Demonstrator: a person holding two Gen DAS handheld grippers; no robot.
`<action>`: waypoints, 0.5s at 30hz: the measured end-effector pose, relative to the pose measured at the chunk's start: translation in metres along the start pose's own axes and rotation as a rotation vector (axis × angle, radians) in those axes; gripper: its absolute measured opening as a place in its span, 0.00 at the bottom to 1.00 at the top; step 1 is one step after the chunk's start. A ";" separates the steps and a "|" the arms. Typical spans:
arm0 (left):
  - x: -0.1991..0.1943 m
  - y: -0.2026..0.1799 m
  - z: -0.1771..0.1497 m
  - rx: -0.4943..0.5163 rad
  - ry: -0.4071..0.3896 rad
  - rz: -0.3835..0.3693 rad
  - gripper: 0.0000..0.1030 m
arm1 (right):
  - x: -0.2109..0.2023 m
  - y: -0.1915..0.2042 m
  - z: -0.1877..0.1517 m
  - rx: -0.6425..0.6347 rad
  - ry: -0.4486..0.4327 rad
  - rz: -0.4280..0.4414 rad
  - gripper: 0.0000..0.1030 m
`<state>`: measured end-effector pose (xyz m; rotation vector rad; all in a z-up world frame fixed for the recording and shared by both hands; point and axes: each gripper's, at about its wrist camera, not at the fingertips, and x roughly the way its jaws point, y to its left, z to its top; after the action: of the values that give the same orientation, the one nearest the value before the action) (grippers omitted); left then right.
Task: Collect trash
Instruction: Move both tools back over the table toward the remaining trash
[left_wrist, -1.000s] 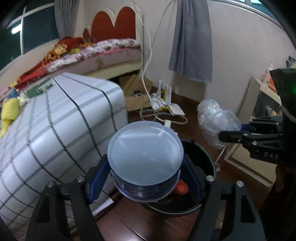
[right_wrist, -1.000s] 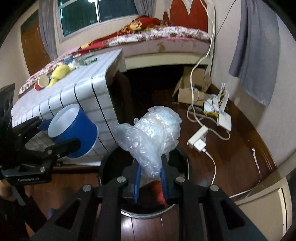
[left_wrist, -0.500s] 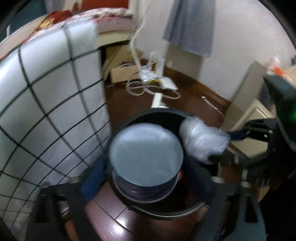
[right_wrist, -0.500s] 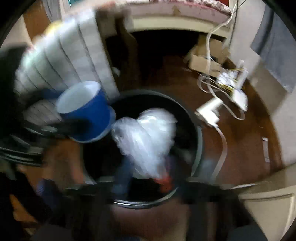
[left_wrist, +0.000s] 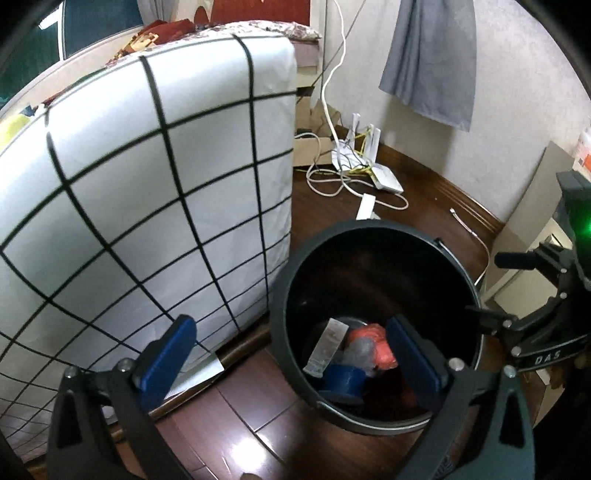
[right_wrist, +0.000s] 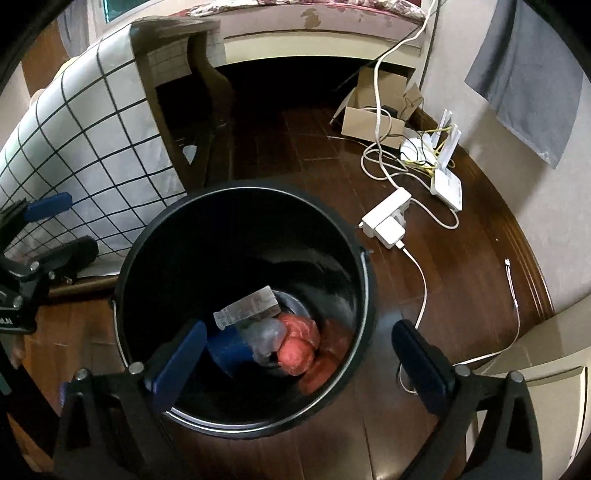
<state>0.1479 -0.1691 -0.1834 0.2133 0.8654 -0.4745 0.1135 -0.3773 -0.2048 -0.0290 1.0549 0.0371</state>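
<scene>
A black bin (left_wrist: 369, 223) (right_wrist: 236, 186) stands on the dark wood floor below both grippers. At its bottom lie a blue cup (left_wrist: 341, 380) (right_wrist: 225, 350), a clear plastic wad (left_wrist: 360, 350) (right_wrist: 266, 338), orange-red trash (left_wrist: 380, 343) (right_wrist: 297, 347) and a paper wrapper (left_wrist: 327, 347) (right_wrist: 247, 306). My left gripper (left_wrist: 288, 328) hangs open and empty over the bin's left rim. My right gripper (right_wrist: 297, 330) is over the bin; its jaws are opening, with nothing between them.
A table with a white, black-checked cloth (left_wrist: 147, 184) (right_wrist: 74, 147) stands against the bin's left side. A power strip (right_wrist: 388, 221), a router (right_wrist: 447, 181), cables and a cardboard box (right_wrist: 373, 110) lie on the floor behind. A pale cabinet (right_wrist: 535, 369) is at the right.
Both grippers sank toward the bin and opened. The blue cup left the left gripper and the plastic wad left the right; both now lie in the bin.
</scene>
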 end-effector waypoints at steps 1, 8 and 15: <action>0.001 0.001 0.002 0.001 -0.001 0.001 1.00 | 0.000 0.001 0.000 -0.002 -0.001 0.001 0.99; -0.004 0.003 0.003 0.006 -0.007 0.015 1.00 | -0.008 0.005 0.001 0.006 -0.024 -0.003 0.99; -0.024 0.008 0.002 -0.012 -0.060 0.042 1.00 | -0.026 0.016 0.001 0.002 -0.060 -0.006 0.99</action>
<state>0.1398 -0.1549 -0.1633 0.2047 0.8035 -0.4339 0.1004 -0.3621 -0.1817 -0.0294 0.9948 0.0313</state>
